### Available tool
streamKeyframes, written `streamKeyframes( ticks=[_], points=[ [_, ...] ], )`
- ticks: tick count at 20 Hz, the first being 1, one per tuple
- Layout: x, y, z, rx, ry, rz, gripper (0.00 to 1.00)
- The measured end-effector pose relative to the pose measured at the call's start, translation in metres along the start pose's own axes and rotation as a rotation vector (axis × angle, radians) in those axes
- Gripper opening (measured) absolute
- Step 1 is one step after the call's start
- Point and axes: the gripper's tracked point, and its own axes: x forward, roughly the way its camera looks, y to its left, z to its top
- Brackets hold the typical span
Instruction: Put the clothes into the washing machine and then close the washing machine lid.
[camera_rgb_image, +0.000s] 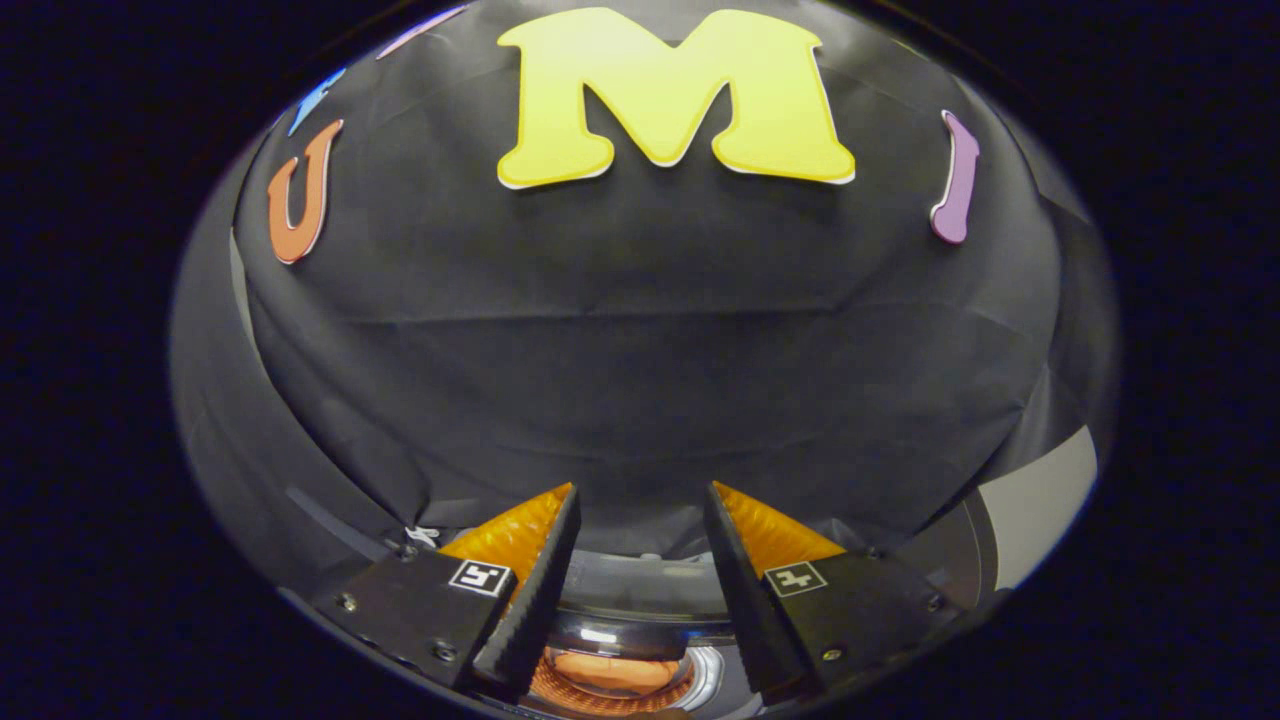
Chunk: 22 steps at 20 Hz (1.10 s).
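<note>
The hand-held gripper (640, 500) is raised and looks mostly at the booth's dark wall, its two fingers spread wide with nothing between them. Low down, in the gap between the finger bases, a rounded glossy dome shows: this looks like the clear washing machine lid (625, 625), and through it an orange mass, probably the clothes (615, 670), lies inside a ribbed orange drum. If that reading is right, the clothes are already in the machine, though the view is too squeezed to tell whether the lid sits fully shut or only partly lowered. The relation that matters is plain enough: the machine lies below and close under the fingers, roughly centred between them, while the fingers point forward and up, away from it. Any further contact with the lid would call for the fingers to tip downward first. A pale strip of surface (1040, 500) shows beyond the right finger, well apart from the machine.
</note>
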Motion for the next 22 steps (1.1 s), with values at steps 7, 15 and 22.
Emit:
streamKeyframes(
  ticks=[7, 15, 22],
  points=[
    [-0.019, 0.002, -0.015, -0.004, -0.031, -0.002, 0.78],
    [-0.045, 0.006, -0.043, -0.006, -0.047, -0.004, 0.78],
    [-0.061, 0.007, -0.070, -0.007, -0.066, -0.011, 0.78]
  ],
)
